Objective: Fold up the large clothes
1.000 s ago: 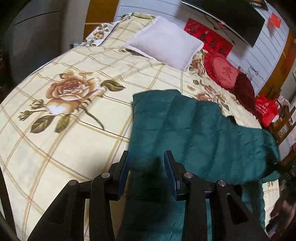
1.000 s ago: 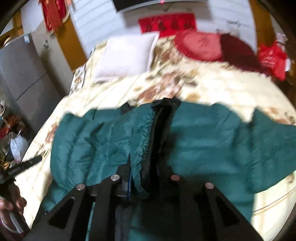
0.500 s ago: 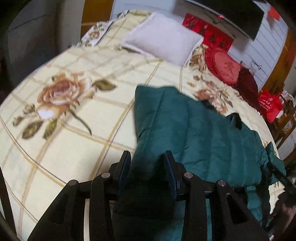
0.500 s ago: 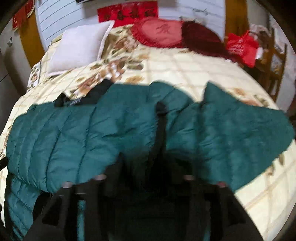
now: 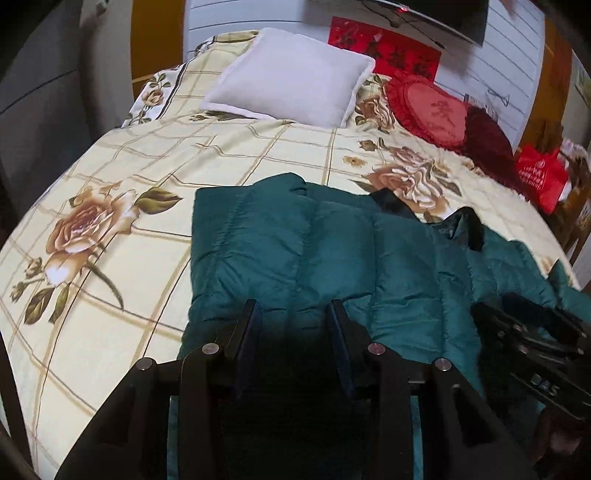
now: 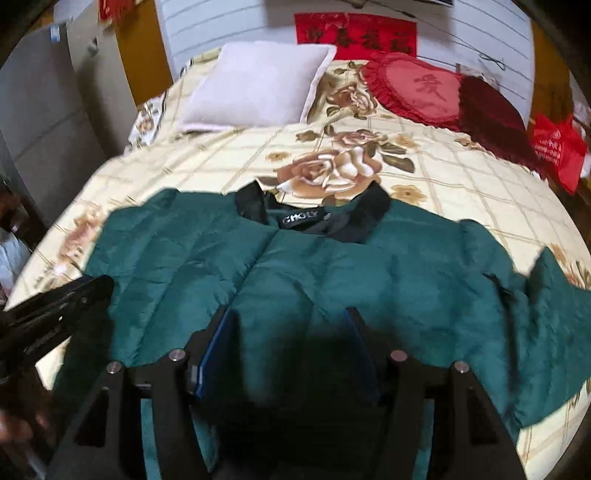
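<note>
I read "CHOLY" on the black neck label (image 6: 303,218) of my green jacket (image 6: 332,273); its last letters seem hidden. The red banner (image 6: 356,34) carries blurred characters.

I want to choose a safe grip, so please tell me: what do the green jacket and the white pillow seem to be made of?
The green jacket looks like a quilted, padded coat with a smooth, slightly shiny synthetic shell; stitched channels puff between seams. Its collar is darker, perhaps knit. The white pillow looks like soft matte fabric, possibly fleece; its surface shows no sheen.
</note>
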### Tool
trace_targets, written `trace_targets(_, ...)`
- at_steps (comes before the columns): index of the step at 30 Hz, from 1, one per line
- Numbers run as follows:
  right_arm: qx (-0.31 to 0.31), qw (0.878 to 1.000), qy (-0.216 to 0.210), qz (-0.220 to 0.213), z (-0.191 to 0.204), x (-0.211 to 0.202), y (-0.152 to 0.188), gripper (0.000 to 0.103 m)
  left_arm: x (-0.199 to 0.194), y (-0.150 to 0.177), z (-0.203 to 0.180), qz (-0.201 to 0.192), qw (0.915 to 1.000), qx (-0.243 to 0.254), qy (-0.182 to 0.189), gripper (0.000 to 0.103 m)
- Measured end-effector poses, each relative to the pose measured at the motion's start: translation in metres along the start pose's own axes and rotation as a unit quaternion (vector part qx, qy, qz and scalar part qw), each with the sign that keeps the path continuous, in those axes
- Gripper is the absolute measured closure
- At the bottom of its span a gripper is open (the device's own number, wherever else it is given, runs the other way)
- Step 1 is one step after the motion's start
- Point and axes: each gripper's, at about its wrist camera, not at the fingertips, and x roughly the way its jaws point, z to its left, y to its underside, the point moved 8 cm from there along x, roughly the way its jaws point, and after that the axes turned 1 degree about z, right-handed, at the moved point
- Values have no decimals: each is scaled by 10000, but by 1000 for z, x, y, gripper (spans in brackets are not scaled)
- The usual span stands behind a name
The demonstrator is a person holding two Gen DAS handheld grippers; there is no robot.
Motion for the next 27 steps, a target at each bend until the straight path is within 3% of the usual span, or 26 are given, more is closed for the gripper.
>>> trace_targets(4, -69, 9994, 338, 51, -7, 25, 0, 38, 9, 4, -3, 14, 9997, 198, -136, 51)
trace_targets(7, 35, 9994, 307, 157, -11, 32, -2, 35, 10, 6, -3, 31, 9998, 180, -120, 50)
trace_targets(12, 133, 9998, 141, 78, -24, -9, 6, 35, 11, 7, -1, 40, 9999, 88, -28, 50)
trace_targets(15, 124, 9993, 353, 36, -44, -31, 24, 34, 11, 7, -2, 8, 10000, 83, -44, 50)
trace_targets(18, 210, 9978, 601, 186, -68, -28, 44, 34, 12, 8, -4, -23, 9998, 147, -107, 49)
trace_targets(20, 374, 9978, 473, 285, -79, -20, 54, 34, 12, 9, -5, -40, 9996, 208, -181, 49)
trace_targets(27, 340, 9985, 421, 118, -76, -54, 56, 34, -4, 11, -2, 7, 10000, -26, -80, 49)
